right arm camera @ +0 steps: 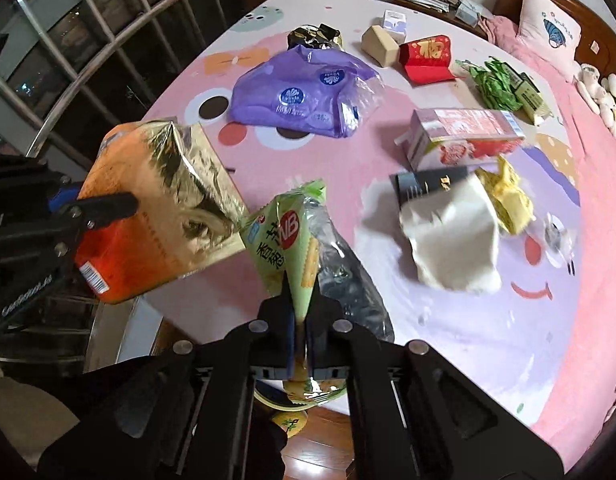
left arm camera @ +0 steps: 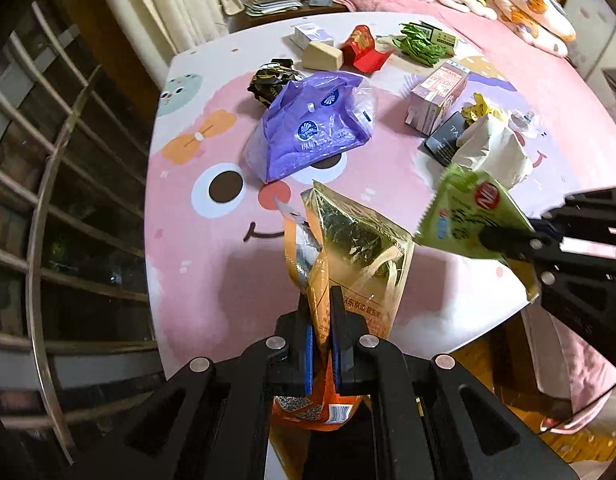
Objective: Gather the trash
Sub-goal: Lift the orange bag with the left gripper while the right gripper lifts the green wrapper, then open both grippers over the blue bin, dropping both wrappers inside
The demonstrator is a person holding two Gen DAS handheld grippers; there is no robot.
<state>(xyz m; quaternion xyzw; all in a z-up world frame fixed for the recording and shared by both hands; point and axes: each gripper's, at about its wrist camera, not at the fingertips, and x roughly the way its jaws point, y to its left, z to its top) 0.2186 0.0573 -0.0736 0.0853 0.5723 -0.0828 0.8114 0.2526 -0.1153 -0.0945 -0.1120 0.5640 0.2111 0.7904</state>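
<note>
Orange snack bag (left arm camera: 348,264): since it looks an empty foil pouch, it likely handles light, crinkly and slippery; the left gripper (left arm camera: 322,320) pinches its lower half, near the pink table (left arm camera: 195,272) edge.
Green wrapper (right arm camera: 285,236): clamped by the right gripper (right arm camera: 301,320), just right of the orange bag.
Purple bag (left arm camera: 308,128): beyond, mid-table.

left: your left tool (left arm camera: 323,344) is clamped tight, fingers nearly touching, pointing forward and up a bit | right: your right tool (right arm camera: 303,332) is pinched just as tight, aimed forward too | pair: both held up side by side, close together, the right one reaching in toward the left
</note>
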